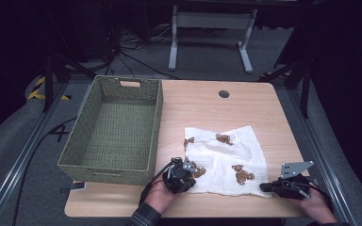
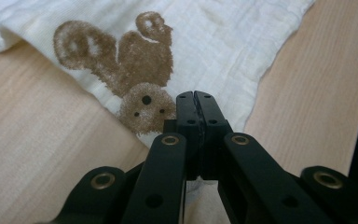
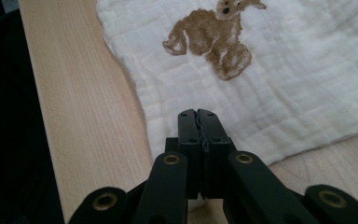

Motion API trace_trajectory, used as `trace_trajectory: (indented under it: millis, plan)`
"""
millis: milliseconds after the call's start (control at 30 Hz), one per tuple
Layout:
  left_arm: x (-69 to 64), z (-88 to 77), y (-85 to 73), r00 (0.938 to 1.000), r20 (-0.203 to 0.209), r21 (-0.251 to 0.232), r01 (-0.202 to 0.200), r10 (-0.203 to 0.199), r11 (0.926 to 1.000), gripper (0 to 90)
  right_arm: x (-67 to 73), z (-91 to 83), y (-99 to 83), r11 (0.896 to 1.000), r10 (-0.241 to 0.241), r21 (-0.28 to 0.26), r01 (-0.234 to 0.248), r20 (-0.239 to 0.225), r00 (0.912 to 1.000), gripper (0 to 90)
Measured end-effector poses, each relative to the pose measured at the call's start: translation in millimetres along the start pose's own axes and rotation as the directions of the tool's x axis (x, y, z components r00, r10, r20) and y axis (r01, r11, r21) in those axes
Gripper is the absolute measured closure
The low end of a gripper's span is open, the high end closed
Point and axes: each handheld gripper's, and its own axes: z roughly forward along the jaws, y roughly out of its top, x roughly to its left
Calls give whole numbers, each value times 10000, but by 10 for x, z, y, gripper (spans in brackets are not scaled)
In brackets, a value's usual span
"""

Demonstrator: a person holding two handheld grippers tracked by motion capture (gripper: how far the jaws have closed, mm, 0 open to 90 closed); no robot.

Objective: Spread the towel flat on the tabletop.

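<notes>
A white muslin cloth (image 1: pixel 226 160) printed with brown bears lies rumpled on the wooden table (image 1: pixel 207 101), to the right of the basket. My left gripper (image 1: pixel 194 173) sits at the cloth's near-left corner, jaws pressed together on the cloth's edge (image 2: pixel 223 37) beside a bear print (image 2: pixel 140 60). At the near-right corner my right gripper (image 1: pixel 264 187) is likewise shut, pinching the cloth (image 3: pixel 284 84) at its corner, with a bear print (image 3: pixel 214 32) farther ahead. A hand holds each gripper near the table's front edge.
A green woven basket (image 1: pixel 156 127) stands on the table's left half, nothing visible inside. A round cable hole (image 1: pixel 224 93) sits near the far edge. Beyond the table are a white desk frame (image 1: pixel 212 21) and cables on the floor.
</notes>
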Motion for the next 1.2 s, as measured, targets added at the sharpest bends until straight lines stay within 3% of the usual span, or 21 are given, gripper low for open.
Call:
trace_trajectory:
  millis: [467, 767, 967, 1067, 1200]
  plan:
    - [-154, -103, -219, 9987, 514, -4, -40, 41, 10000, 899, 114, 1, -46, 9995, -304, 12, 305, -693, 9971, 894]
    - [-173, -124, -237, 9989, 464, 57, -5, 2, 10000, 899, 170, 2, -66, 9982, -588, 34, 596, -1127, 9919, 893]
    - [-116, -127, -133, 9999, 151, -119, 63, -61, 9999, 888, 93, -44, -17, 9986, -443, -300, 434, -320, 9985, 807]
    - [-77, -113, -77, 9998, -87, -175, 179, -180, 9997, 837, 29, -44, 10, 9991, -158, -394, 169, 283, 9995, 744]
    - [4, -85, 2, 9983, -351, -418, 442, -456, 9982, 769, -43, -57, 44, 9985, 164, -524, -126, 727, 9972, 690]
